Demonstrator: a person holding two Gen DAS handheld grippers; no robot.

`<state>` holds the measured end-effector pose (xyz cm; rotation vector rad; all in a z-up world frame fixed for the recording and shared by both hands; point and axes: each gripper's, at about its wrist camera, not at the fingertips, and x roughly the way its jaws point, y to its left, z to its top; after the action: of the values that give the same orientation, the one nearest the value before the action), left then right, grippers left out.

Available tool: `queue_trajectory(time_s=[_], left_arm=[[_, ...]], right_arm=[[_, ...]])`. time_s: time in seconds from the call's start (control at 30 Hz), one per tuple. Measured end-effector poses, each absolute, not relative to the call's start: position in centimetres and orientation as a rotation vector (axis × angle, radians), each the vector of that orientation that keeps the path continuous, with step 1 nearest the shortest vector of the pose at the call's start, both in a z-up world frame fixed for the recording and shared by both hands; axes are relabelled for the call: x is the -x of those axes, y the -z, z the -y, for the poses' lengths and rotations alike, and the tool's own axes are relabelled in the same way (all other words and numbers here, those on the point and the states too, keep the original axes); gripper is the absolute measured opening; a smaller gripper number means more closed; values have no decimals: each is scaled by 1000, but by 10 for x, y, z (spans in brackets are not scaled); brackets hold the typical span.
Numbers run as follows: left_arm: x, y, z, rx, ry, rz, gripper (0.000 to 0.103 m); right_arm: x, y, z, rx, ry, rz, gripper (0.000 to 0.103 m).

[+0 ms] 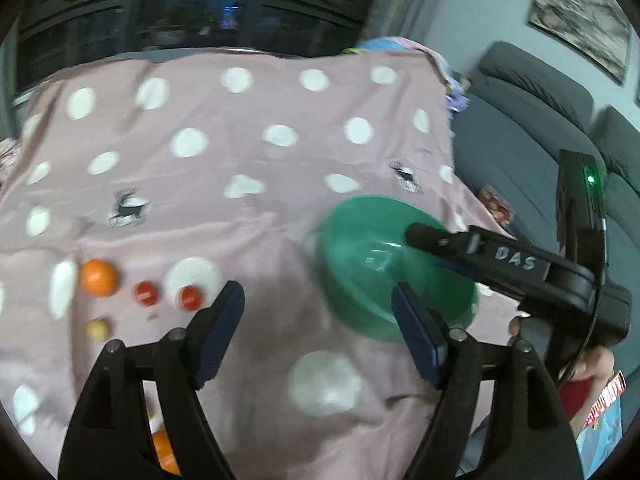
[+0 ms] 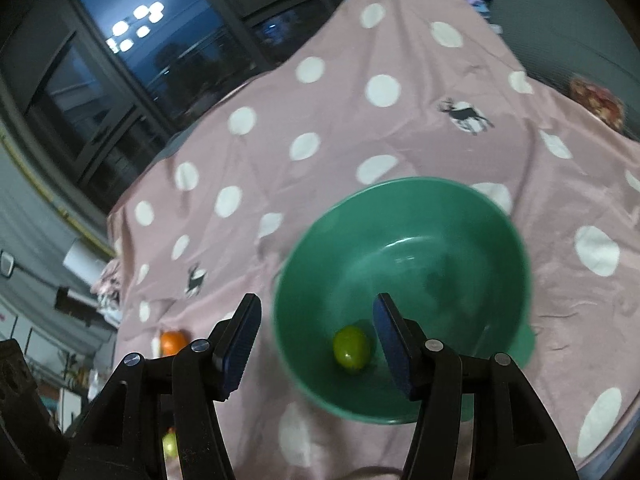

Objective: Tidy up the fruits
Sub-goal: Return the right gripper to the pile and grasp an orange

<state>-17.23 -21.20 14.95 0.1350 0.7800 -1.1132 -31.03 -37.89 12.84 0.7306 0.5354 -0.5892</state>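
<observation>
A green bowl (image 2: 404, 240) stands on the pink dotted cloth (image 2: 340, 120) with one small green fruit (image 2: 351, 347) inside near its front wall. My right gripper (image 2: 316, 344) is open and empty above the bowl's near rim. In the left wrist view the bowl (image 1: 360, 280) is at the right, with the right gripper (image 1: 432, 236) reaching over it. My left gripper (image 1: 318, 320) is open and empty above the cloth. An orange (image 1: 98, 277), two red fruits (image 1: 146, 293) (image 1: 191, 297) and a small yellow fruit (image 1: 97, 329) lie at the left.
An orange fruit (image 1: 166, 450) lies under the left gripper. Another orange (image 2: 173, 342) and a green fruit (image 2: 169, 444) show at the lower left of the right wrist view. A grey sofa (image 1: 520, 120) stands to the right of the cloth. Dark windows (image 1: 200, 8) are behind.
</observation>
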Motion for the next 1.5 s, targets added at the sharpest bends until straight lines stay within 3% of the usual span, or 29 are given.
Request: queue_trajectory(time_s=[0.43, 0.8, 1.03, 1.37, 1.43, 1.5], left_arm=[[102, -111, 87, 73, 773, -909, 79], [65, -82, 62, 126, 650, -971, 77], [52, -80, 45, 163, 580, -953, 70], [43, -78, 39, 174, 589, -979, 69], [44, -78, 40, 167, 592, -981, 69], [46, -79, 42, 158, 597, -978, 69]], right_arm=[[232, -121, 315, -618, 314, -692, 59], [165, -81, 263, -603, 193, -831, 59], [99, -66, 258, -741, 144, -844, 59], [25, -35, 251, -748, 261, -932, 59], [20, -30, 249, -734, 261, -953, 48], [22, -28, 248, -742, 252, -952, 48]])
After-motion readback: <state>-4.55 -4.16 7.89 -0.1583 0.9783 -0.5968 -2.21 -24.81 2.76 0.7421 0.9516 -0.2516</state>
